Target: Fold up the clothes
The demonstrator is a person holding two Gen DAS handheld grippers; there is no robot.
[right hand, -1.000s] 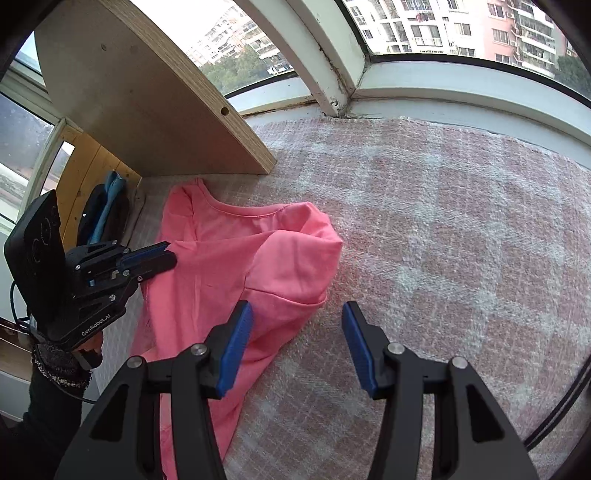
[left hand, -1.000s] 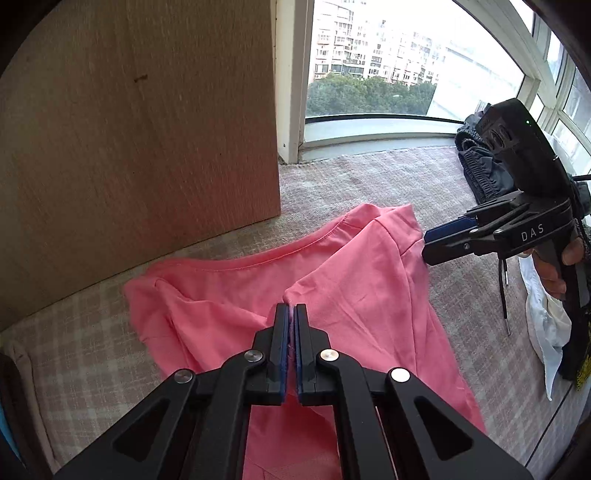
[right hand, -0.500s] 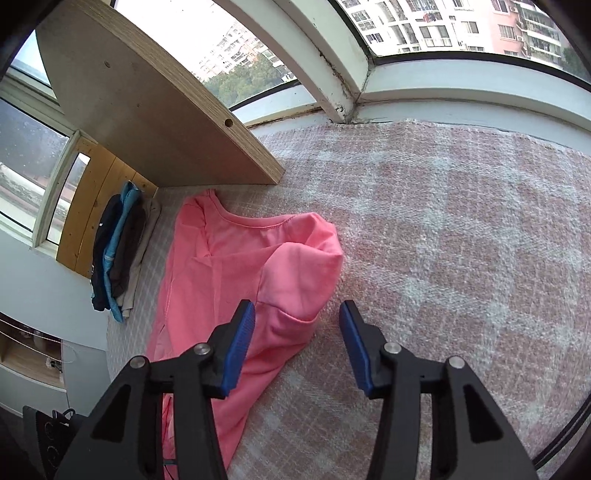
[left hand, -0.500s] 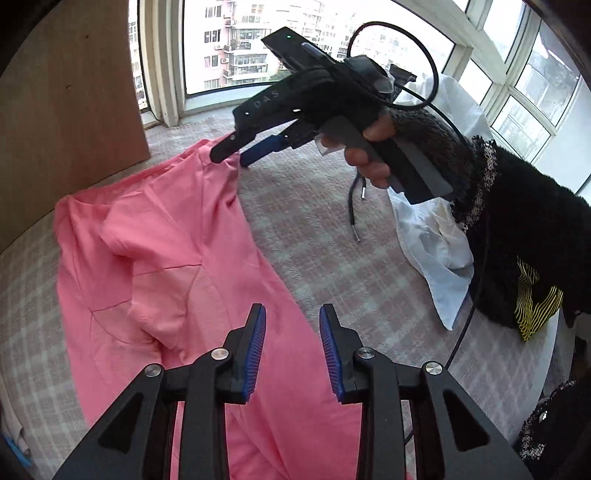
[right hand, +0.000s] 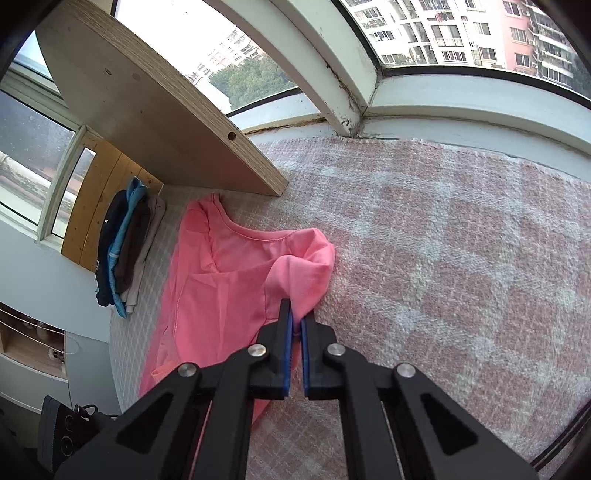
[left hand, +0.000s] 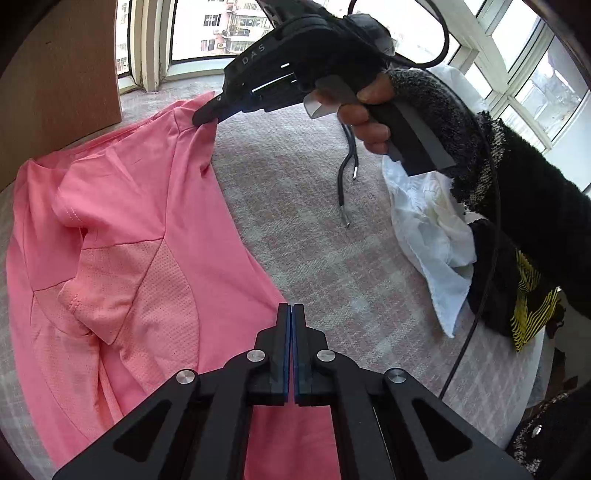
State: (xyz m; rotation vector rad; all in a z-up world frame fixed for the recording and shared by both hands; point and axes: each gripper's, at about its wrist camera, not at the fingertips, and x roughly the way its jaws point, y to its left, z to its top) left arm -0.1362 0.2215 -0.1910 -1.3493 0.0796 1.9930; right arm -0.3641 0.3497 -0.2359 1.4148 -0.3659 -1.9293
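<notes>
Pink T-shirt [left hand: 122,229] fabric lies closest to you under the left gripper [left hand: 290,314], whose 2 fingers are pressed together at the shirt's side edge; you cannot tell for sure from that view whether cloth is pinched between them. The shirt is spread front-up across the checked blanket [left hand: 314,236], one sleeve doubled inward over the mesh side panel. It is thin, soft knit, light and limp, so it will sag and crease wherever you leave it unsupported; take it at seams, hems and shoulder points, not mid-panel. Farther off, the right gripper [right hand: 297,325] has its fingers clamped on a bunch of fabric at the shoulder, lifted slightly off the blanket. Beyond that sit a crumpled white garment [left hand: 432,236], a wooden board [right hand: 147,110] by the collar and a stack of folded clothes [right hand: 125,243] near the window [right hand: 443,33].
</notes>
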